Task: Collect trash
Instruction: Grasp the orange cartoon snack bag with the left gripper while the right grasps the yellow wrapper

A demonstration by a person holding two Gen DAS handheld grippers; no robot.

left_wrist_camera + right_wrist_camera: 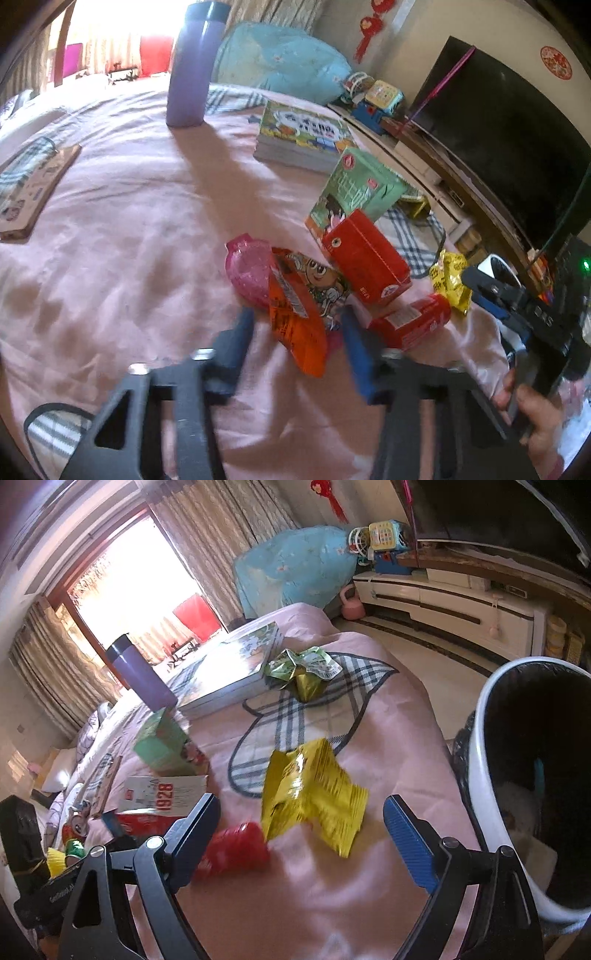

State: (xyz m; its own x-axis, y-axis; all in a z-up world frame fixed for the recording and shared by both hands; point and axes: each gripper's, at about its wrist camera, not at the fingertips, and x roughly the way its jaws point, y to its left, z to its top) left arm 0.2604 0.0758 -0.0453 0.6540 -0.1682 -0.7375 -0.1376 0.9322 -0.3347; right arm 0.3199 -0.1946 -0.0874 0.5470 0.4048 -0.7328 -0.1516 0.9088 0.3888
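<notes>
Trash lies on a pink bed [129, 229]. In the left wrist view my left gripper [297, 328] is open, its fingers on either side of the near end of an orange snack wrapper [299, 317] that lies over a pink packet [247, 269]. Beside them are a red carton [365, 258], a green carton [354, 188], a red can [410, 321] and a yellow wrapper [452, 280]. In the right wrist view my right gripper [301, 827] is open, just short of the yellow wrapper [310, 794], with the red can [232, 849] by its left finger. A crumpled green wrapper [303, 668] lies farther off.
A white trash bin with a black liner [532, 775] stands at the bed's right side. A purple flask [195, 62], a stack of books [303, 136] and a flat box [29, 188] sit on the bed. A TV [509, 140] and cabinet [443, 602] line the wall.
</notes>
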